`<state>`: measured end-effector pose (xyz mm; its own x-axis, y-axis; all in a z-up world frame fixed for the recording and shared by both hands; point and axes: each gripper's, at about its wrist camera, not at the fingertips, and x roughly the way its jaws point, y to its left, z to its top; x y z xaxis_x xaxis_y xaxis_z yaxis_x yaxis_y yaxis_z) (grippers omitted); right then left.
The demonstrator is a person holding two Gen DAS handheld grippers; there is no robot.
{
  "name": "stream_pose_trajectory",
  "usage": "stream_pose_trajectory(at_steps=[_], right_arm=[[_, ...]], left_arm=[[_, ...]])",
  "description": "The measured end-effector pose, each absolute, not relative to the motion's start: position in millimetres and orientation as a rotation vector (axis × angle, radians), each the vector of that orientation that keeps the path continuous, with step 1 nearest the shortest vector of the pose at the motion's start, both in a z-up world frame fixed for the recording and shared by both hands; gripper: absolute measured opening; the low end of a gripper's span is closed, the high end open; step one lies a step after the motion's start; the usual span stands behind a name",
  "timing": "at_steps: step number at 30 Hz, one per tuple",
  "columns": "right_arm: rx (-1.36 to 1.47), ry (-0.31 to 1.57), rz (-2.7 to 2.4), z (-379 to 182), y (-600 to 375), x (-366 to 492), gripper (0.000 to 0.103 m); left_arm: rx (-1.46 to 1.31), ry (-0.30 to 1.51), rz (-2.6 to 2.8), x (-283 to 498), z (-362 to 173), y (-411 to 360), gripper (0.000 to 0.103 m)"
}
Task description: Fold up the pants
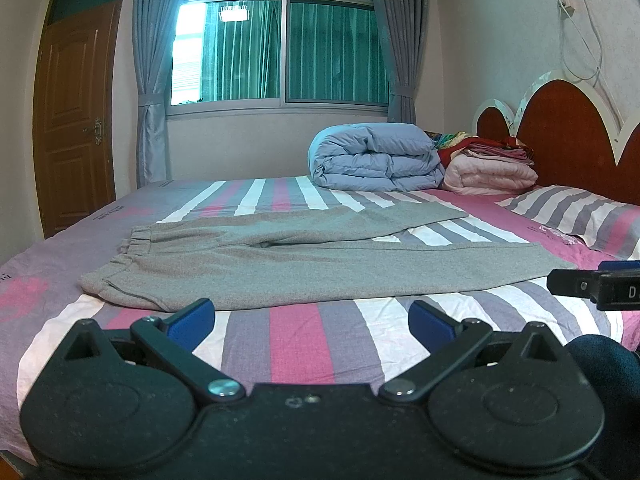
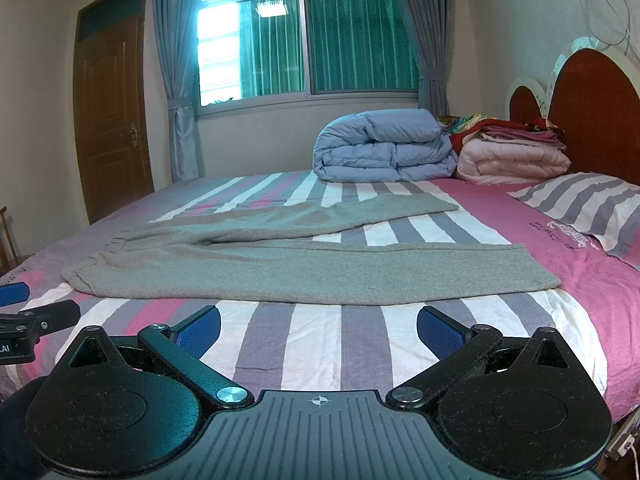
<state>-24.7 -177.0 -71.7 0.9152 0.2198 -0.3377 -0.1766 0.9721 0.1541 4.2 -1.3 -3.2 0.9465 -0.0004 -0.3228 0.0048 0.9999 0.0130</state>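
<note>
Grey pants (image 1: pixel 280 264) lie flat on the striped bed sheet (image 1: pixel 296 340), waistband to the left, both legs spread to the right in a V. They also show in the right wrist view (image 2: pixel 280 268). My left gripper (image 1: pixel 312 320) is open and empty, just in front of the near leg's edge, toward the waist end. My right gripper (image 2: pixel 320 328) is open and empty, in front of the near leg toward the hem. The right gripper's tip shows at the right edge of the left wrist view (image 1: pixel 592 284).
A folded blue duvet (image 1: pixel 376 158) and a pink folded blanket (image 1: pixel 488 174) sit at the back of the bed. A striped pillow (image 1: pixel 576 212) lies by the wooden headboard (image 1: pixel 568 128) on the right. A window with curtains and a brown door (image 1: pixel 72 120) stand behind.
</note>
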Motion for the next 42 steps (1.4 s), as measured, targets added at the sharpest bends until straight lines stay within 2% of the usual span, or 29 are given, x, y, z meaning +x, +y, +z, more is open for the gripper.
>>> stream_pose_trajectory(at_steps=[31,37,42], right_arm=[[0.131,0.367,0.206,-72,-178,-24,0.103],[0.156,0.342,0.294,-63,-193,-10,0.103],[0.056,0.284,0.396,-26,-202,37,0.103]], left_arm=[[0.012,0.332,0.004,6,-4,1,0.097],[-0.046,0.376,0.023,21,1,30,0.097],[-0.052,0.36,0.023,61,23,90,0.097]])
